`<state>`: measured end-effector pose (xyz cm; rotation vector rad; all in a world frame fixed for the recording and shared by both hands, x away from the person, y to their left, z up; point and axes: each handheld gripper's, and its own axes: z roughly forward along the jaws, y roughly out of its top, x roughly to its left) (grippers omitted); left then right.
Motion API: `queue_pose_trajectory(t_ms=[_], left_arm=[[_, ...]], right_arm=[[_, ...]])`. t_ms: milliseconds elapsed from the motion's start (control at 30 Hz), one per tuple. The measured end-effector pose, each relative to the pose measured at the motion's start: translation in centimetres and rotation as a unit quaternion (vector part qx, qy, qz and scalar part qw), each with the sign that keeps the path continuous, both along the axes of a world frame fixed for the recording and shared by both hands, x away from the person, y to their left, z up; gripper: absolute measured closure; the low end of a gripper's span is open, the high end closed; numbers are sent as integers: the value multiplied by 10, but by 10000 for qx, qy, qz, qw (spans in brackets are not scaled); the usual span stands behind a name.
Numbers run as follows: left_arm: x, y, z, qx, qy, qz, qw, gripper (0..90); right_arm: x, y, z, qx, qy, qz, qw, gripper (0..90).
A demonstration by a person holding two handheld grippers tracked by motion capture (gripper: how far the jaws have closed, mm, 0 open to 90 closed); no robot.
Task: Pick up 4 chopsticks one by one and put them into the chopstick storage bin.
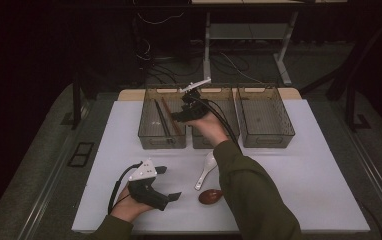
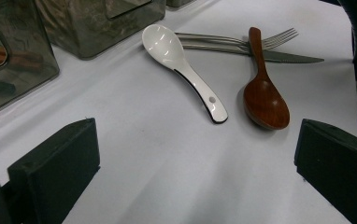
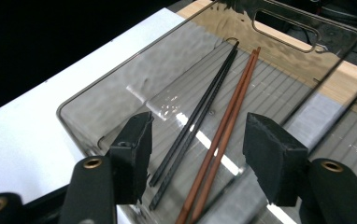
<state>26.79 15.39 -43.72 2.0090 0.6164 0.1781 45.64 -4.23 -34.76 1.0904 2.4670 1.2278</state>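
Chopsticks lie sorted in the left bin of 3 smoked-plastic bins at the far edge of a white table, a black pair beside a brown pair, both flat on the ribbed floor. The right gripper hangs just above them with its jaws parted and nothing between the pads, the chopsticks lying free below. The left gripper rests near the table's front edge, jaws wide and holding nothing, facing a white spoon and a wooden spoon.

Judging by the layout, the sorting step calls for a clean lift straight out of the bin, so the jaws clear its wall and do not nudge either pair askew; the spoons (lying close together) would then best be taken 1 at a time by the handle.

A fork and a knife lie beyond the spoons in the left gripper view, partly crossed by the wooden handle. Glare on the bin wall blurs the chopsticks' near ends, and the middle bin sits largely behind the person's hand in the high view.
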Motion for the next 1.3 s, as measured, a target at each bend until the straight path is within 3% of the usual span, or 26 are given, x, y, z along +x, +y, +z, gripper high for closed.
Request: queue_pose_trajectory(t_ms=[300, 667, 800, 933, 1300], left_arm=[[0, 0, 0, 98, 14, 4, 10000, 0], [0, 0, -3, 54, 72, 63, 9999, 0], [1, 2, -5, 64, 108, 64, 9999, 0], [1, 4, -5, 39, 103, 87, 9999, 0], [0, 4, -4, 82, 74, 104, 9999, 0]], right_arm=[[-19, -33, 4, 111, -187, 177, 9996, 360], [-49, -77, 5, 320, -347, 311, 9984, 317], [-61, -96, 3, 375, -401, 301, 9980, 305], [-72, -116, -1, 596, -394, 291, 9970, 300], [-100, -159, -10, 672, -430, 169, 9967, 299]])
